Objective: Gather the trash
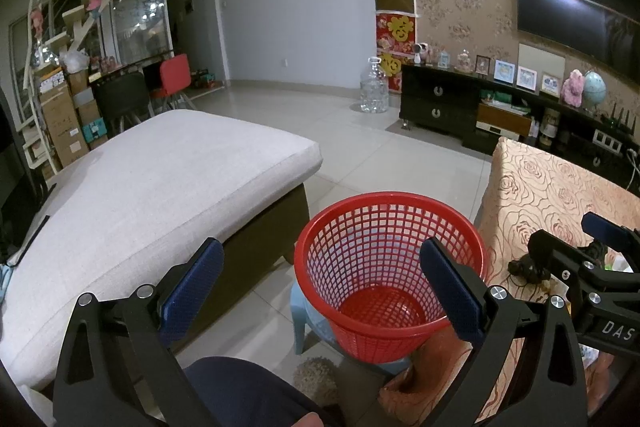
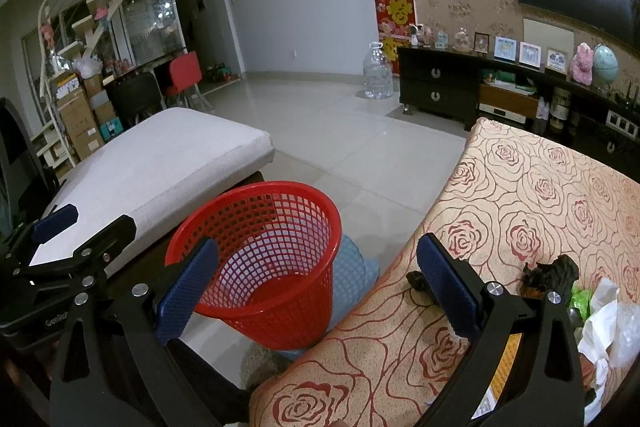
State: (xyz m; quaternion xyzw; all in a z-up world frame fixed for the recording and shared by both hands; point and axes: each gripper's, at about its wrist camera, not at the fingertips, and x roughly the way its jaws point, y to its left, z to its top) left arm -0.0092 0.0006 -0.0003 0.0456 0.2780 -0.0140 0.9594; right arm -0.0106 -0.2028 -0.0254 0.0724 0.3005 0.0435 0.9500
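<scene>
Basically, both my left gripper (image 1: 320, 283) and right gripper (image 2: 316, 287) had jaws apart, empty. Trash (image 2: 552, 275) sat at the surface's (image 2: 520, 187) near-right edge; red basket (image 1: 384, 267) waited empty beside it on a stool (image 2: 354, 271), handy for drops.

Black gripper frames, silver screws, blue textured fingers (image 1: 192, 291)
</scene>
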